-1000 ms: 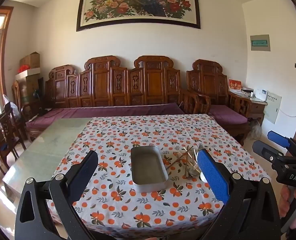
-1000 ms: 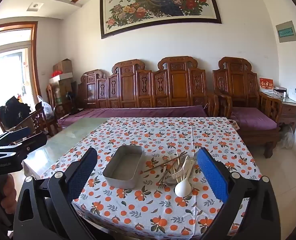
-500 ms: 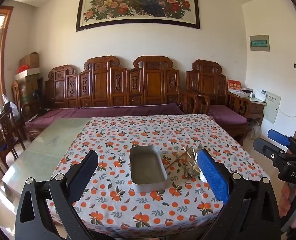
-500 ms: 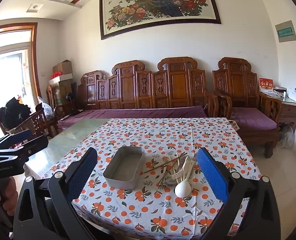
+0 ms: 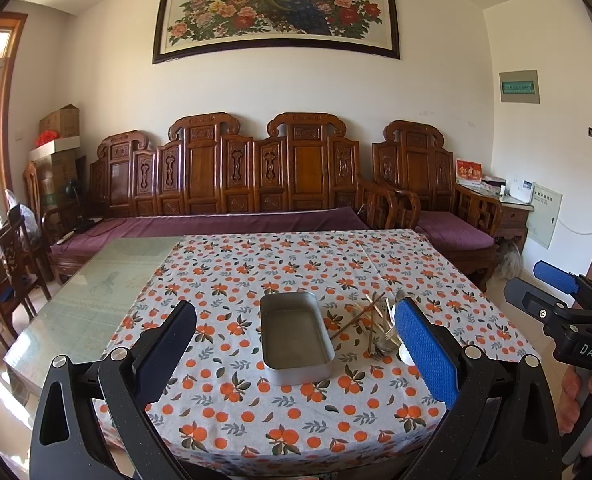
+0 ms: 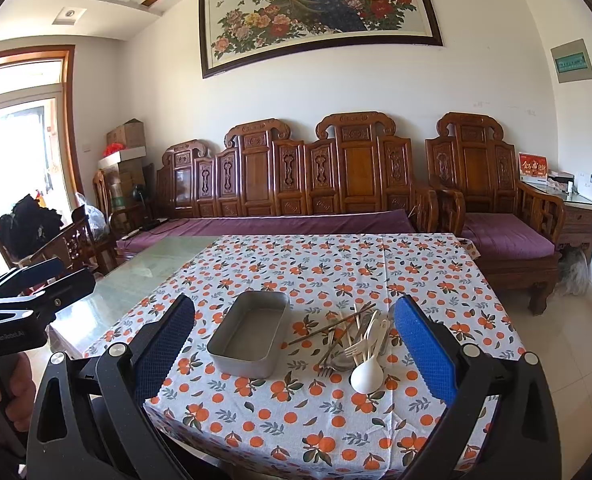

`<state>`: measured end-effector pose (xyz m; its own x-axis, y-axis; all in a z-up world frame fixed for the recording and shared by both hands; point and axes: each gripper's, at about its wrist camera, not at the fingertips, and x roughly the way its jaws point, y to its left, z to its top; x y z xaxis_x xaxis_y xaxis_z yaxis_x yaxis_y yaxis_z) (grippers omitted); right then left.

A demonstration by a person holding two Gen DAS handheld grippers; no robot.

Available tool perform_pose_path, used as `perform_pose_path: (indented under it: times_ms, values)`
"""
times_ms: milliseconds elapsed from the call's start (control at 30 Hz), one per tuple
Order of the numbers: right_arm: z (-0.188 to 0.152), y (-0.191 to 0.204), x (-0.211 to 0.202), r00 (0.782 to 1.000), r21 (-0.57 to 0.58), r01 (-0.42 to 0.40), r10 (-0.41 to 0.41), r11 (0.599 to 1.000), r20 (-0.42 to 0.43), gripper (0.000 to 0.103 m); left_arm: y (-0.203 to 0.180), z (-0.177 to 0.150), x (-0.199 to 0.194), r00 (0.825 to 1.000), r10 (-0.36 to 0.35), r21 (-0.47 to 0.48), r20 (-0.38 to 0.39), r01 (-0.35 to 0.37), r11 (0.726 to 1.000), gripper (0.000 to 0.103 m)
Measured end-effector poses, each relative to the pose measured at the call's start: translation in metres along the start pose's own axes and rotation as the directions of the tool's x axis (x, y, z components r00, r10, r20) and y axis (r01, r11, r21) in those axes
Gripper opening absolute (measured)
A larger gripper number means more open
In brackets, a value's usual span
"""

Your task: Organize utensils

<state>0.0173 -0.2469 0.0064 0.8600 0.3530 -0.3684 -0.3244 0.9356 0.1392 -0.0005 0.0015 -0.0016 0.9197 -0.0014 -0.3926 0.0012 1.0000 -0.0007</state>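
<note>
- The tray (image 6: 249, 334) sits on the tabletop (image 6: 336, 272), near its front edge.
- The utensil pile (image 6: 356, 340) lies just beside the tray, at its 3 o'clock.
- The bench (image 6: 296, 200) stands behind the tabletop, at 12 o'clock.

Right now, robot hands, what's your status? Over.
Left gripper and right gripper open, holding nothing. Rectangular grey metal tin empty. Heap of chopsticks, forks and white spoons beside it, untouched. Nothing in the way.
</note>
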Motion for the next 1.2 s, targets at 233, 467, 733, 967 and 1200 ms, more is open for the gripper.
perform_pose_path:
  times_ms: [233, 467, 733, 967, 1200]
  values:
    - [-0.001, -0.001, 0.0, 1.0, 0.002, 0.0, 0.0, 1.0, 0.0, 0.1, 0.0, 0.002, -0.003, 1.0, 0.0, 0.002, 0.002, 0.0, 1.0, 0.096]
    - [-0.001, -0.001, 0.001, 1.0, 0.002, 0.001, -0.001, 1.0, 0.0, 0.1, -0.002, 0.007, -0.006, 1.0, -0.001, 0.006, 0.008, 0.001, 1.0, 0.096]
    - [0.002, 0.003, -0.003, 1.0, 0.001, -0.003, 0.003, 1.0, 0.001, 0.1, -0.002, 0.009, -0.008, 1.0, -0.001, 0.009, 0.013, 0.001, 1.0, 0.096]
    - [0.003, 0.003, -0.003, 1.0, 0.001, -0.003, 0.003, 1.0, 0.002, 0.1, -0.003, 0.01, -0.008, 1.0, -0.001, 0.009, 0.014, 0.0, 1.0, 0.096]
    - [0.002, 0.002, -0.003, 1.0, 0.001, -0.006, 0.006, 1.0, 0.004, 0.1, -0.003, 0.011, -0.01, 1.0, -0.001, 0.011, 0.018, 0.001, 1.0, 0.096]
